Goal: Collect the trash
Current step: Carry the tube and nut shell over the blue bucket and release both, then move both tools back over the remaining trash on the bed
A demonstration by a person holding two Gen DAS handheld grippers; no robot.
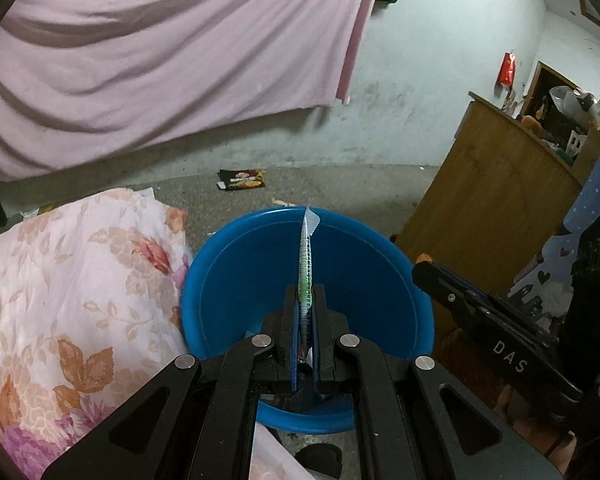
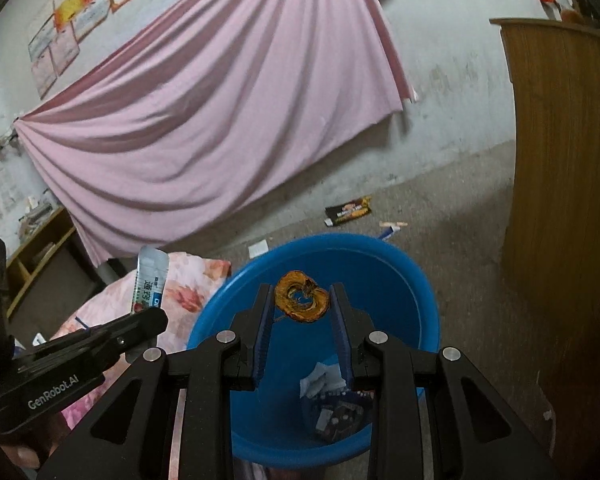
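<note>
A blue plastic tub point(image 1: 352, 280) stands on the floor; it also shows in the right wrist view point(image 2: 396, 272), with crumpled wrappers point(image 2: 332, 400) at its bottom. My left gripper point(image 1: 306, 292) is shut on a thin white-and-green sachet point(image 1: 306, 256), held edge-on above the tub; the sachet also shows in the right wrist view point(image 2: 150, 280). My right gripper point(image 2: 302, 294) holds a curled orange peel point(image 2: 302, 298) between its fingertips above the tub. The right gripper also shows in the left wrist view point(image 1: 424, 272).
A floral quilt point(image 1: 68, 300) lies left of the tub. A black snack wrapper point(image 1: 242, 179) and small scraps point(image 2: 392, 226) lie on the concrete floor beyond. A wooden cabinet point(image 1: 492, 196) stands at right. A pink sheet point(image 2: 204, 120) hangs on the wall.
</note>
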